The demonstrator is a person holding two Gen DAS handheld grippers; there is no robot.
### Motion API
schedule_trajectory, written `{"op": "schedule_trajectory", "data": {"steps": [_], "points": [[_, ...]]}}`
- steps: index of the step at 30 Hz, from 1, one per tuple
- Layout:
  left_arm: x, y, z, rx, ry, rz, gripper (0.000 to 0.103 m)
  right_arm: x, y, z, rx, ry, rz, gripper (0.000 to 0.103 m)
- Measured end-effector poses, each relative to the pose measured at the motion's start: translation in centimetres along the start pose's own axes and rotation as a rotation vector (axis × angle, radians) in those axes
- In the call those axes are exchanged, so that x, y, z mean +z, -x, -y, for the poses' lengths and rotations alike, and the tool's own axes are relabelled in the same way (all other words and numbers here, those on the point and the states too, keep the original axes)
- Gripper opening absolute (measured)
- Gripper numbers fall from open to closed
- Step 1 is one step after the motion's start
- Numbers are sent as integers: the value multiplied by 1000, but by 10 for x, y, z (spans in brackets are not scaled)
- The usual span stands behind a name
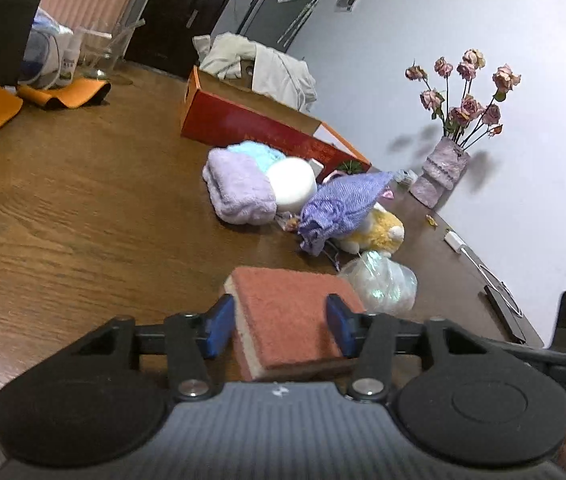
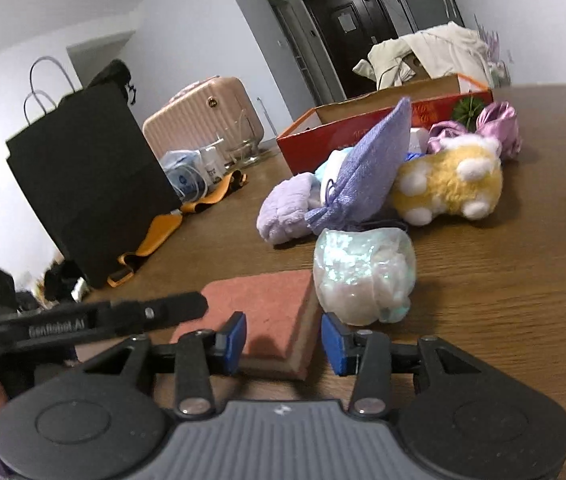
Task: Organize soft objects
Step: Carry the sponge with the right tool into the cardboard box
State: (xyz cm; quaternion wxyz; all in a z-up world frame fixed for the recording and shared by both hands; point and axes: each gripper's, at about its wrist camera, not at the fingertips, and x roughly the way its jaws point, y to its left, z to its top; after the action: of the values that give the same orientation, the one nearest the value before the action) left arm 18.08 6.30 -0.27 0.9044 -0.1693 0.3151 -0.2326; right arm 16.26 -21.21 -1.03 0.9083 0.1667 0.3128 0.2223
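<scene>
Left tongs (image 1: 281,330) spread open astride the pink sponge (image 1: 289,316), flat on the near worktop (image 1: 83,208). Right tongs (image 2: 283,342) open too, over its right corner, beside the iridescent pouch (image 2: 363,276).

We see a salmon-red sponge (image 1: 291,312) with a cream underside on our dark brown wood-grain table (image 1: 63,216). Both grippers carry bright blue pads (image 1: 219,326) on black arms. Beyond sit a lilac towel (image 1: 239,188), a pale aqua cloth (image 1: 257,151), a white round block (image 1: 293,184), a purple finely checked pouch (image 1: 341,204), a yellow-and-white plush (image 2: 449,182) and an iridescent pearly bundle (image 2: 363,276). The box (image 1: 243,124) is red with orange edges.
</scene>
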Motion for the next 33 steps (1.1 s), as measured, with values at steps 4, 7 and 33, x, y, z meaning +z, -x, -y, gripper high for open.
{"op": "schedule_trajectory", "data": {"steps": [4, 7, 33], "points": [[-1, -1, 1, -6, 12, -14, 33, 4, -8, 5, 19, -44, 16, 42], [0, -2, 0, 2, 25, -20, 30, 6, -14, 9, 12, -55, 7, 34], [262, -153, -11, 16, 89, 115, 27, 269, -122, 38, -32, 100, 133, 23]]}}
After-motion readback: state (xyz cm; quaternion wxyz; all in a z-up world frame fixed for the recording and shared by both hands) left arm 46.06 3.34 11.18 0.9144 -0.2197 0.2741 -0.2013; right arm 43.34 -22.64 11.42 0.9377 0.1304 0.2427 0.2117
